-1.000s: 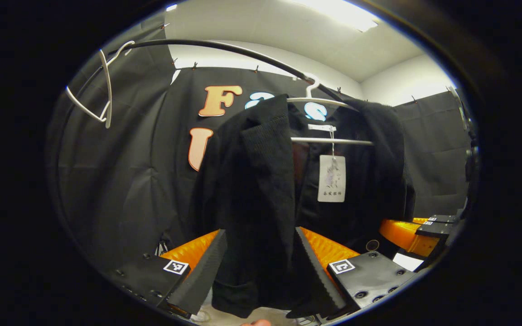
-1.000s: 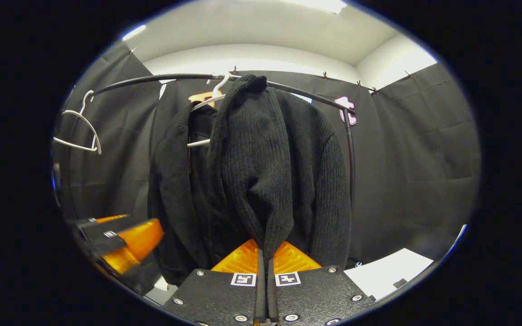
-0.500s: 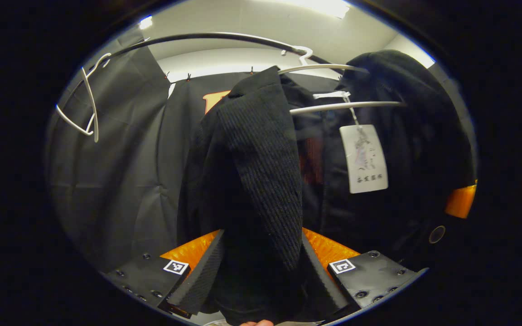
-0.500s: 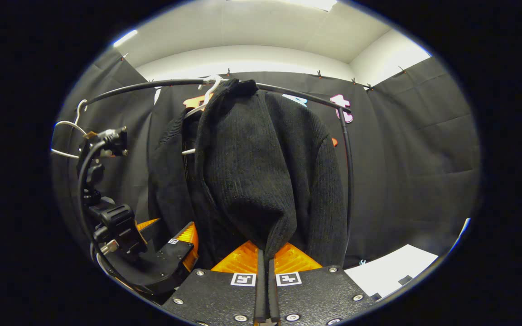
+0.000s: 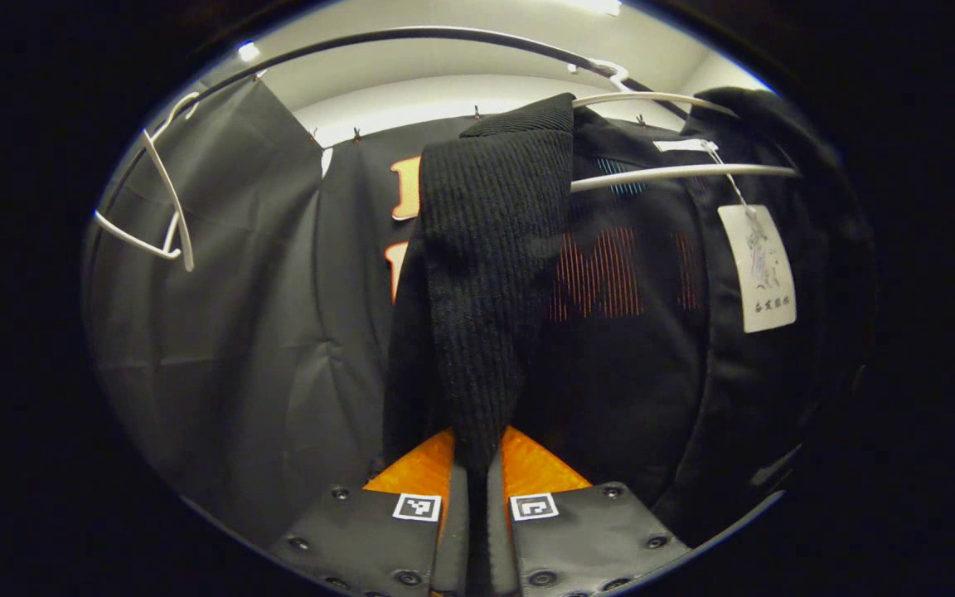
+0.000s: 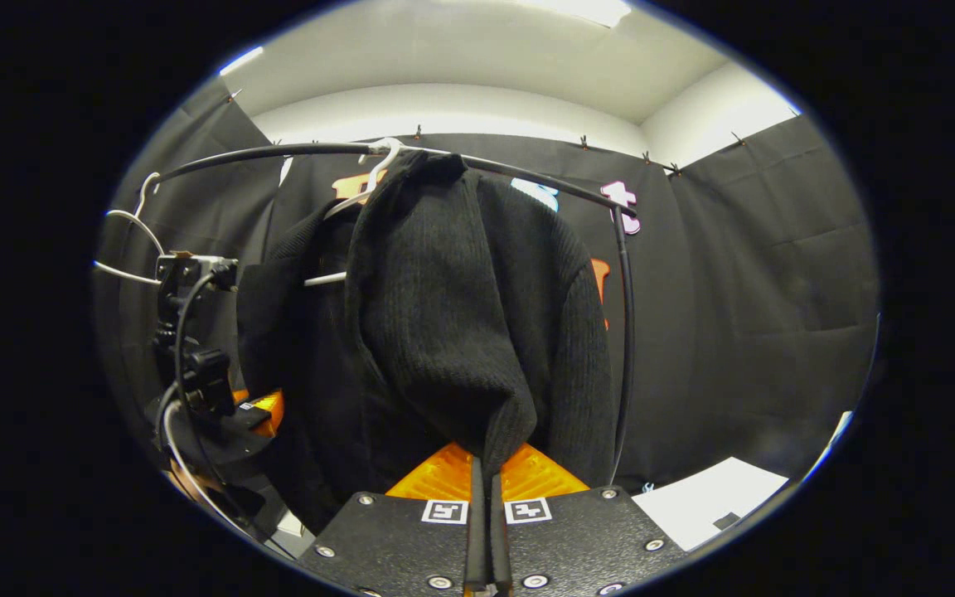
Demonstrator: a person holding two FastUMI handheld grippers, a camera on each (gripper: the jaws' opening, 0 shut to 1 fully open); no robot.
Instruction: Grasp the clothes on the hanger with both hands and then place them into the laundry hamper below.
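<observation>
A black ribbed knit cardigan (image 6: 461,323) hangs on a white hanger (image 6: 378,170) from the black rail (image 6: 278,152). My right gripper (image 6: 484,506) is shut on the cardigan's right front panel, which is pulled taut down into its jaws. In the left gripper view, the left front panel (image 5: 486,274) is drawn down between the fingers of my left gripper (image 5: 474,497), which is shut on it. The hanger's bar (image 5: 676,172) and a white paper tag (image 5: 758,269) show beside that panel. In the right gripper view the left gripper (image 6: 220,414) holds the cardigan's left side.
A second white hanger (image 5: 158,207) hangs bare on the rail further left, also in the right gripper view (image 6: 133,249). The rail's black upright post (image 6: 625,332) stands right of the cardigan. A white sheet (image 6: 714,502) lies low at the right.
My left gripper closed from open onto the cardigan's left front panel and pulled it taut. The right gripper stayed shut on the right panel.
</observation>
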